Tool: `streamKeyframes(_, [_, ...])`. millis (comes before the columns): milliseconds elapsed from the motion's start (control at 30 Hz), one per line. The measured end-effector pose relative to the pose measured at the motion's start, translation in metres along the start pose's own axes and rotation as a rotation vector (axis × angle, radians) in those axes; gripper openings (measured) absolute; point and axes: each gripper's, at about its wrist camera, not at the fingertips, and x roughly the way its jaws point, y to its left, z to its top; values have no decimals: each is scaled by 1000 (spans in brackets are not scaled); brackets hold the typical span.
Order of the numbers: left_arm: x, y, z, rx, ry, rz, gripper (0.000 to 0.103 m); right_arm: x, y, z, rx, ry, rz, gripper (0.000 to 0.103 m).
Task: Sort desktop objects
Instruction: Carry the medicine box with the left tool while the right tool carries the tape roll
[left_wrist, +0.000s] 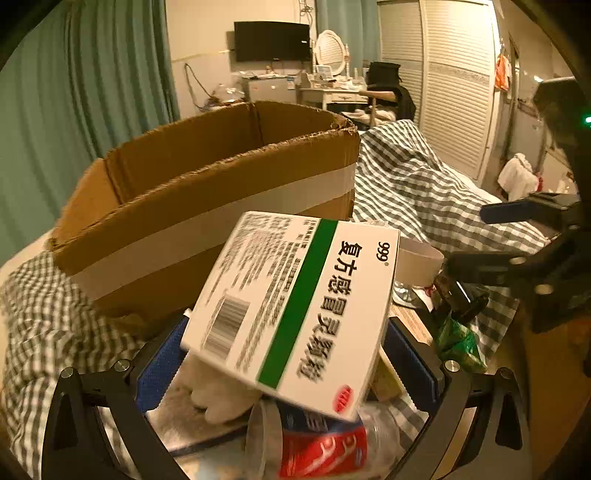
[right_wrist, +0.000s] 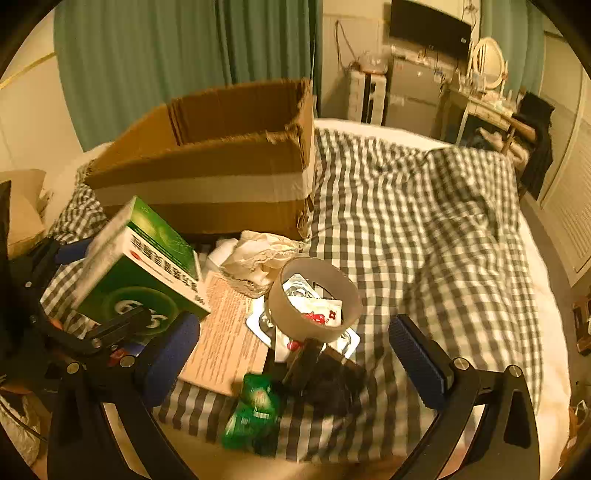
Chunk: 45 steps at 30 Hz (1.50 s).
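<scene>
Left gripper (left_wrist: 288, 354) clamps the medicine box (left_wrist: 295, 310), cardboard box (left_wrist: 207, 206) just ahead and above; right gripper (right_wrist: 295, 354) wide, empty.

A white, green-striped medicine box (left_wrist: 291, 314) sits tilted just before the open cardboard box (left_wrist: 207, 192).

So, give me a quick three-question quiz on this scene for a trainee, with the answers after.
1. True or false: the left gripper holds the white-and-green medicine box.
2. Which thing lies nearest between the right gripper's fingers? A) cardboard box B) tape roll C) curtain
3. Fill in: the things lie on a ____-patterned cloth.

Key: 1 true; 2 B; 3 checked.
</scene>
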Motion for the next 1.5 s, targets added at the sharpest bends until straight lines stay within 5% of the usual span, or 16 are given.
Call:
streamKeyframes(233, [23,9,4,-77,9,-77,103,43,-16,17,42,88,-12,103])
streamKeyframes(367, [26,12,3,-166,-4,-96,88,59,-25,19,87,122,5,103])
streamKeyframes(800, [12,2,1,-212,-48,-26,87,90,-28,14,138,223,18,103])
streamKeyframes(900, [9,-2,2,-208,-56,-11,87,84,-25,13,130,206,37,99])
streamKeyframes(967, [6,-5,1,-209,-57,-4,86,79,-21,13,109,195,45,86])
streamKeyframes(1500, [-26,-14,5,-244,-82,68,86,3,3,9,5,10,-91,86])
